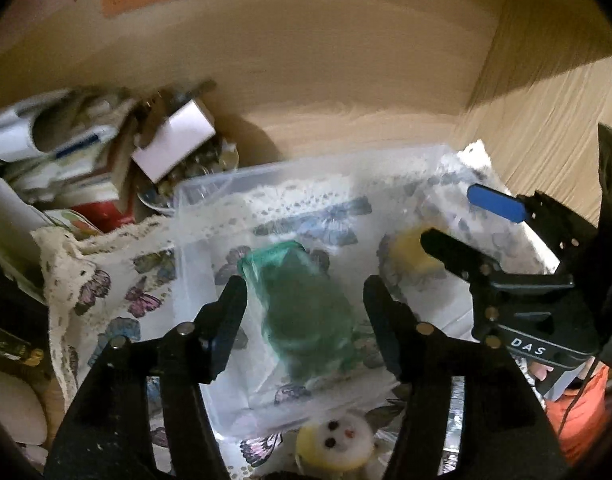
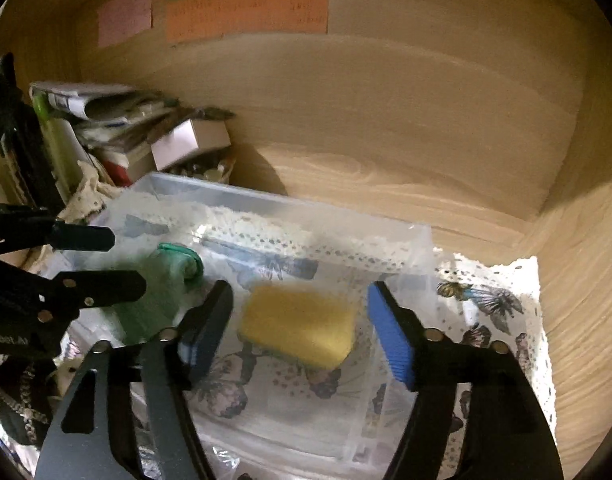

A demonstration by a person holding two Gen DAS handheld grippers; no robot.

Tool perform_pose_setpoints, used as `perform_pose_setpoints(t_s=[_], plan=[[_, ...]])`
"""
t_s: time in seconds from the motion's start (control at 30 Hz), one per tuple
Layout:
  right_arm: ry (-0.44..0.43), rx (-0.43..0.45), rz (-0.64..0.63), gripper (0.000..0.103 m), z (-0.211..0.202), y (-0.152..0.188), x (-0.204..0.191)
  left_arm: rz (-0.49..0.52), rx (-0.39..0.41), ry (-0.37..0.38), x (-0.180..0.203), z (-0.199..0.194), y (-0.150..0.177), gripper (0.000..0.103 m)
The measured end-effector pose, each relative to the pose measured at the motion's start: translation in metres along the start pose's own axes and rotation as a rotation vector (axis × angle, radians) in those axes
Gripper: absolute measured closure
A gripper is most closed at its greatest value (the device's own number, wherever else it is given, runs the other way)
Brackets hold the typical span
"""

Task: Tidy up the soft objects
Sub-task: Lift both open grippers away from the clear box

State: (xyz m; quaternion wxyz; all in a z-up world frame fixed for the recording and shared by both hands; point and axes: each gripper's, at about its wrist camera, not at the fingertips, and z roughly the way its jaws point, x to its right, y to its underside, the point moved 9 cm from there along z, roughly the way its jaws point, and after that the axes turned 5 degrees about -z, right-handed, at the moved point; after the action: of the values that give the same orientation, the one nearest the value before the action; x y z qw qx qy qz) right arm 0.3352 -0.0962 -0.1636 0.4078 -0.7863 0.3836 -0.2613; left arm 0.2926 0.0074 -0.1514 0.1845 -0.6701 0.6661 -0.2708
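Note:
A clear plastic bin [image 1: 210, 216] [image 2: 409, 240] stands on a butterfly-print cloth [image 1: 122, 296] [image 2: 489, 300]. Inside it lie a green soft object [image 1: 306, 312] [image 2: 154, 296] and a yellow sponge [image 2: 298, 326] [image 1: 405, 252]. My left gripper [image 1: 304, 304] is open above the green object, one finger on each side of it. My right gripper [image 2: 300, 320] is open above the sponge, fingers either side; it also shows in the left wrist view [image 1: 457, 224]. A white and yellow plush toy [image 1: 335, 446] lies in front of the bin.
A pile of boxes, papers and clutter [image 1: 106, 160] [image 2: 138, 136] sits at the back left against the wooden wall [image 2: 385, 120]. Coloured paper notes [image 2: 246, 8] are stuck on the wall. A wooden side panel [image 1: 545, 120] stands at the right.

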Motion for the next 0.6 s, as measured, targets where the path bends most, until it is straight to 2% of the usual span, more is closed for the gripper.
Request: perform_pose_setpoints(t_s=[0.07, 0.2, 0.33, 0.5, 0.6], plan=[[0.006, 0.031, 0.0, 0.03, -0.012, -0.005, 0.001, 0.007, 0.048, -0.007, 0.0, -0.018, -0.003, 0.04], [0.029, 0.108, -0.016, 0.02, -0.041, -0.016, -0.002, 0.023, 0.15, -0.01, 0.004, -0.055, -0.008, 0.024], [0.021, 0.179, -0.019, 0.019, -0.072, -0.02, -0.008, 0.027, 0.24, -0.005, 0.01, -0.091, -0.006, 0.01], [0.016, 0.245, -0.023, 0.014, -0.101, -0.016, -0.017, 0.043, 0.346, -0.041, 0.015, -0.125, 0.006, 0.002], [0.015, 0.269, -0.025, 0.012, -0.114, -0.01, -0.023, 0.044, 0.369, -0.044, 0.018, -0.131, 0.021, 0.0]])
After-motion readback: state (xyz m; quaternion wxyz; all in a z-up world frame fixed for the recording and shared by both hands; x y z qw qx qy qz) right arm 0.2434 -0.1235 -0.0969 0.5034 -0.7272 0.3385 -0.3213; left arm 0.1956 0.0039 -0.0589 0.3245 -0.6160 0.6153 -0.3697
